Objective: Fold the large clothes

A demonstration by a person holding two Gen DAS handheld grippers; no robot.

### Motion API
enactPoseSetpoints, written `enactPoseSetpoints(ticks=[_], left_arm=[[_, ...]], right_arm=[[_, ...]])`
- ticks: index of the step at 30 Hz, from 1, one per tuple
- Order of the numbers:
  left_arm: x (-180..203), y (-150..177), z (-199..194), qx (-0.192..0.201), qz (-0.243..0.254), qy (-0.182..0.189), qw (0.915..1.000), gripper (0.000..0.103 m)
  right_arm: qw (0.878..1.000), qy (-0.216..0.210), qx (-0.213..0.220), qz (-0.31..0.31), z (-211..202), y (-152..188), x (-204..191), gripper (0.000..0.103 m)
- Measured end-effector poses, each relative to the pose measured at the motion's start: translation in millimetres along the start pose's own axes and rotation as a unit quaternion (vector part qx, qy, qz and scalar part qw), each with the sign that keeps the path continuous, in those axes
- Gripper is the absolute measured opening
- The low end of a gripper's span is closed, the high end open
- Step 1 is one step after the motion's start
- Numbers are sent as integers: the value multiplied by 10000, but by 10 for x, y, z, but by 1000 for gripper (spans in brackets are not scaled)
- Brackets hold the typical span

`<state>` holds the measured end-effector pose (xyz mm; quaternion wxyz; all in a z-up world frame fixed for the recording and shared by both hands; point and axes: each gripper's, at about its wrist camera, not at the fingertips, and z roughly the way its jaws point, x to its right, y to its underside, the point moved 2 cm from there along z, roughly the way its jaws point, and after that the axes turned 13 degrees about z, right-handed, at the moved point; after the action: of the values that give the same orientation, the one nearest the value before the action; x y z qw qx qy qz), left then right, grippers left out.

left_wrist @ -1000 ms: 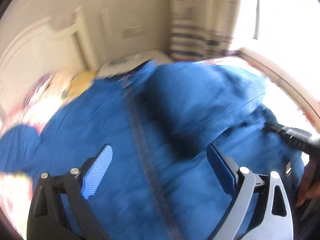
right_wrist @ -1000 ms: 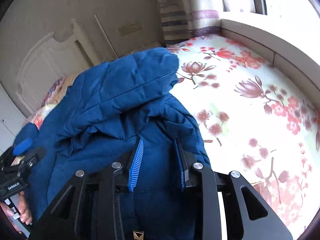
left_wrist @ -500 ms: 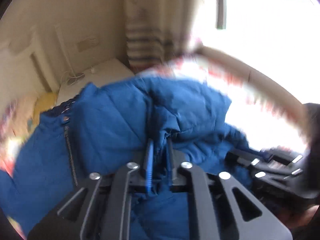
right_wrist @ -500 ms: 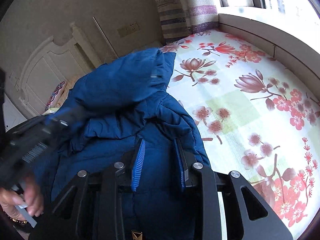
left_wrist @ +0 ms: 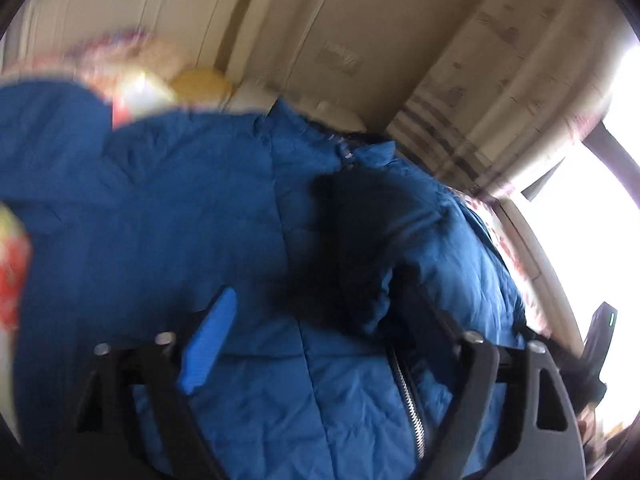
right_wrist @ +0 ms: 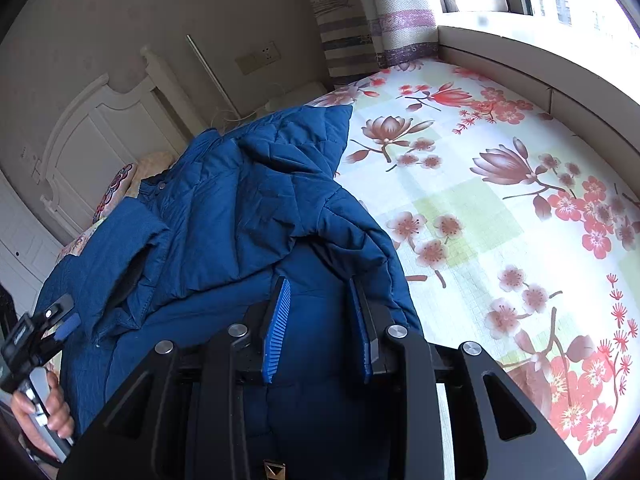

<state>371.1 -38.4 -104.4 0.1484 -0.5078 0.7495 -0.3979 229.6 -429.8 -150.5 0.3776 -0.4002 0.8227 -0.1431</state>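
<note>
The blue padded jacket [right_wrist: 224, 216] lies on the floral bed sheet [right_wrist: 500, 208], spread under and ahead of both grippers. The right gripper [right_wrist: 320, 320] is clenched on a fold of the jacket's cloth. The left gripper [left_wrist: 316, 320] is opening, its jaws wide above the jacket, pressing nothing.

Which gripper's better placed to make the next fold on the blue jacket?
Likely the left gripper: its jaws are opening, nothing pinched, free above the blue jacket. The right gripper is shut on a fold of the jacket near the flowered sheet; better as anchor.
</note>
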Motion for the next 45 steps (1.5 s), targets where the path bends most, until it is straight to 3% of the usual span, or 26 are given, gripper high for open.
enactPoseSetpoints(ticks=[2,3,5,7,11,14,15,16,17,18,19,20,21,23,24,25,26,27,28,31,36,39,41,43,44,45], left_arm=[[357,-21,-104,37,1234,-220,9921,85],[562,-18,-148,45,1901,-361,9811,85],[970,82,-197,52,3332,-632,9407,85],[1344,229,-137,-50,4468,-877,8903,86],[1686,350,179,-163,5496,-1475,8221,81],[1792,401,446,-426,5918,-1591,7891,45],[1799,420,485,-443,5997,-1608,7826,31],[1800,417,493,-401,5977,-1574,7851,22],[1798,370,448,-337,5812,-1461,7998,20],[1755,245,362,-186,5398,-1176,8333,18],[1625,20,218,32,4623,-689,8840,17],[1450,-160,42,258,3832,-311,9228,17],[1211,-335,-97,505,3034,-18,9515,17],[561,-570,-390,1039,1127,634,9861,17],[204,-600,-464,1236,186,941,9877,18],[-252,-542,-520,1412,-913,1167,9788,25],[-503,-471,-535,1415,-1434,1156,9726,38],[-697,-391,-529,1319,-1791,1070,9691,73],[-915,-250,-535,1186,-2137,831,9661,95],[-1182,62,-581,1039,-2438,691,9618,98],[-1384,217,-475,825,-2847,838,9514,98],[-1359,178,-334,605,-2767,712,9564,94],[-1286,125,-279,406,-2466,394,9675,81],[-1240,73,-233,232,-2168,29,9759,47],[-1249,88,-210,166,-2121,-42,9771,38],[-1254,126,-220,172,-2146,30,9765,19]], right_arm=[[10000,1,0,-2,3,1,-3,27],[10000,1,-1,-6,3,0,-5,28],[10000,-1,0,-6,2,1,-3,28],[10000,-6,1,3,1,3,-4,28],[10000,-28,-6,14,4,1,-3,28],[10000,-47,-11,27,11,1,-5,28],[10000,-48,-12,26,13,1,-7,28],[10000,-48,-11,25,12,1,-5,28],[10000,-51,-12,27,12,1,-4,28],[10000,-55,-12,30,12,1,-5,28],[10000,-60,-12,34,11,1,-2,29],[10000,-70,-13,39,13,1,-2,29],[10000,-77,-15,43,14,2,-3,29],[10000,-86,-15,46,16,4,-4,29],[9999,-96,-17,47,16,4,-6,30],[9999,-104,-19,47,16,2,0,30],[9999,-112,-21,47,16,2,-2,30],[9999,-119,-22,45,17,2,-5,31],[9999,-128,-23,39,17,5,-9,32],[9999,-142,-30,9,16,5,-18,34],[9999,-133,-29,-6,17,6,-28,34],[9999,-124,-30,-20,19,7,-24,34],[9999,-127,-32,-17,19,9,-24,34],[9999,-130,-32,-14,20,9,-25,34],[9999,-131,-32,-14,20,8,-23,34],[9999,-131,-32,-14,20,7,-22,34]])
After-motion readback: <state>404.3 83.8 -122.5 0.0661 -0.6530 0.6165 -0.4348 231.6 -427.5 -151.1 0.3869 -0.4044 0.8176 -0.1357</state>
